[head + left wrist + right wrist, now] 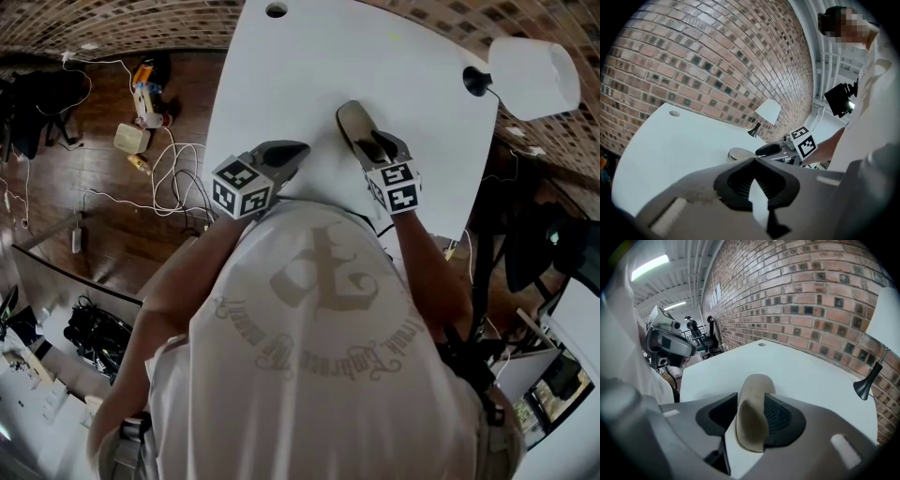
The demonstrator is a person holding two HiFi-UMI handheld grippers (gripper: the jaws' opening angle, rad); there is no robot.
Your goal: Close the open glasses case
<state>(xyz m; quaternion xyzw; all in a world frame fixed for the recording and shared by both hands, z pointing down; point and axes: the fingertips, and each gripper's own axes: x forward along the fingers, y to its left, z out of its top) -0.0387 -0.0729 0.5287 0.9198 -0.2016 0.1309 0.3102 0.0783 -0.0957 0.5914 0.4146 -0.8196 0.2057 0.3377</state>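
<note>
A tan glasses case (353,120) lies on the white table (309,66) near its front edge. My right gripper (377,147) reaches down over the case's near end. In the right gripper view the case (752,399) stands between the two dark pads of the right gripper (751,404), and both pads lie against its sides. Whether its lid is fully down I cannot tell. My left gripper (289,152) rests to the left of the case with its fingers together and nothing in them. From the left gripper (754,161) the case (739,153) shows just beyond its tips.
A white-shaded desk lamp (532,75) stands at the table's far right corner. A cable hole (277,9) sits at the far edge. Cables and small devices (150,122) lie on the wooden floor to the left. A brick wall (811,291) runs behind the table.
</note>
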